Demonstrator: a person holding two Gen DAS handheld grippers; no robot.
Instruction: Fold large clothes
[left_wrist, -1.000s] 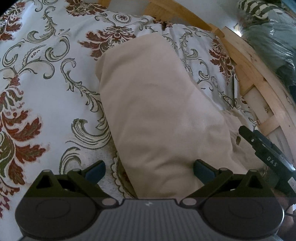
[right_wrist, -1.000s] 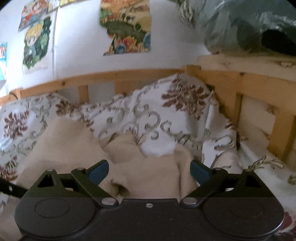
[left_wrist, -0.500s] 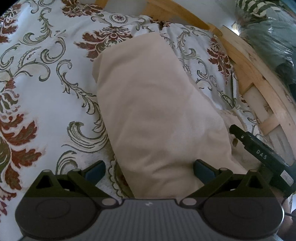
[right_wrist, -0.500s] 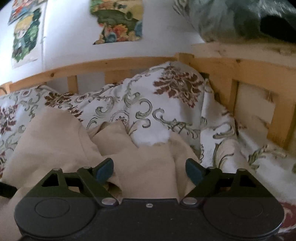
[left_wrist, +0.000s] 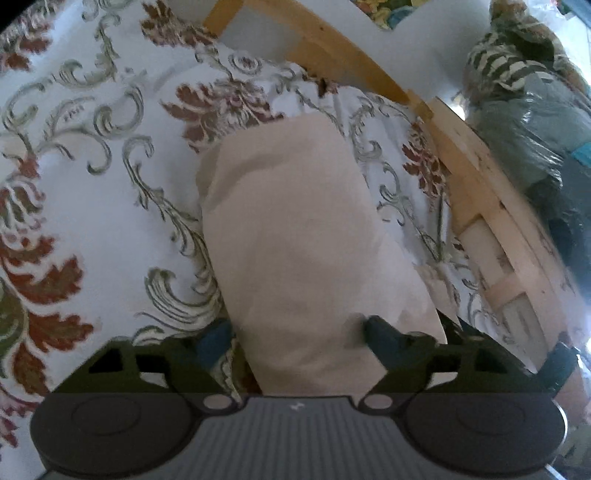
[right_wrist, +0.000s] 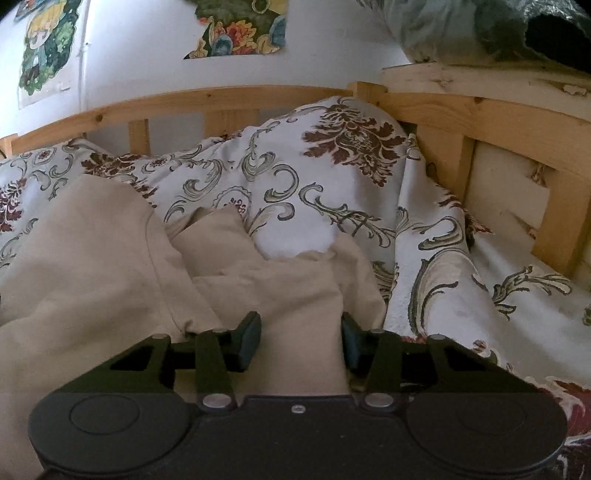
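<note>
Left wrist view: I am holding the left hand-held gripper (left_wrist: 297, 341) with its fingers apart, straddling the near end of the beige garment (left_wrist: 295, 229). The garment is lying on the patterned bed cover (left_wrist: 74, 192), its long axis running straight ahead toward the wooden bed rail (left_wrist: 325, 48). Compared with the earlier frame, the fingers are standing narrower.

Right wrist view: I am closing the right hand-held gripper (right_wrist: 301, 341) on a bunched fold of the garment (right_wrist: 280, 295) directly ahead, near the bed's corner; its fingers are standing much closer than earlier. The right one is nearer to gripping.
</note>
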